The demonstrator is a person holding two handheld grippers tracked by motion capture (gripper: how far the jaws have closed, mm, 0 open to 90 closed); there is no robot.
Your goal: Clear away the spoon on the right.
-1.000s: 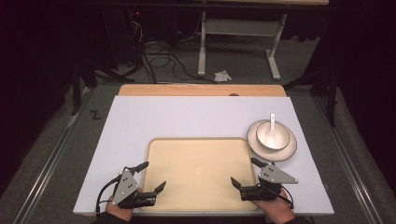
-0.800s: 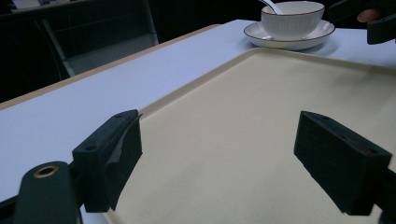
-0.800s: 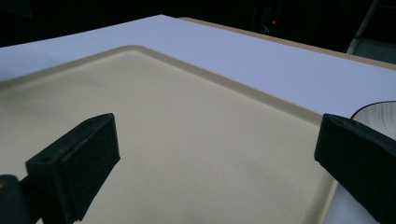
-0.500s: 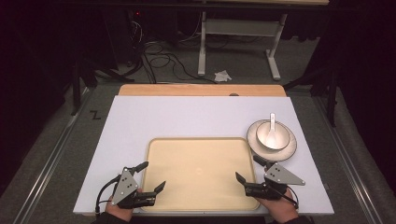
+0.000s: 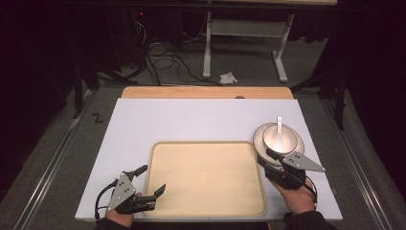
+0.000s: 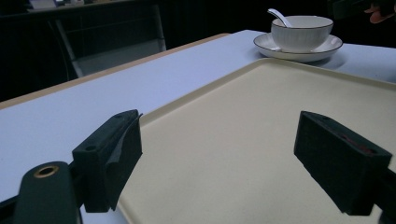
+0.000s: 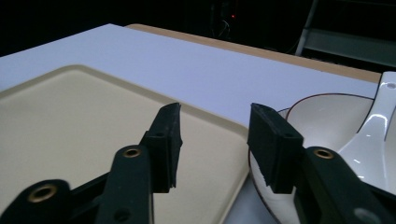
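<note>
Right claw point(image 5: 266, 158): half closed and empty. Its jaws had just been closing, but no thing stood between the pads, so it grasped nothing yet.
Left claw point(image 5: 153, 178): released, jaws wide apart, nothing pressed. The near left edge of the tray point(image 5: 206, 177) lay just under and between its jaws.
Plate point(image 5: 258, 136): just in front of the right claw. In the right gripper view its near rim passed under the right-hand jaw, and the tray corner lay under the left-hand jaw.
Bowl point(image 5: 282, 140): on the plate, a little beyond the tips of the right claw, upright.
Spoon point(image 5: 279, 123): in the bowl, its handle pointed away from the right claw.
Step in hand: by my judgement, the right claw was coming to take the plate by its near rim.
How to do it well: the claw should open again enough for the rim, go low so that one pad went under the rim and one over it, then close firmly. The plate should stay level, because the bowl and the spoon were loose on it and could slide. The lift should be slow and small.
Left claw's part: it could hold the tray steady, if the plate was going there.
Writing: a mark like the letter Z point(image 5: 97, 118) was on the floor, far ahead and left of the left claw. No brand or label could be read on the dishes or on the tray.
</note>
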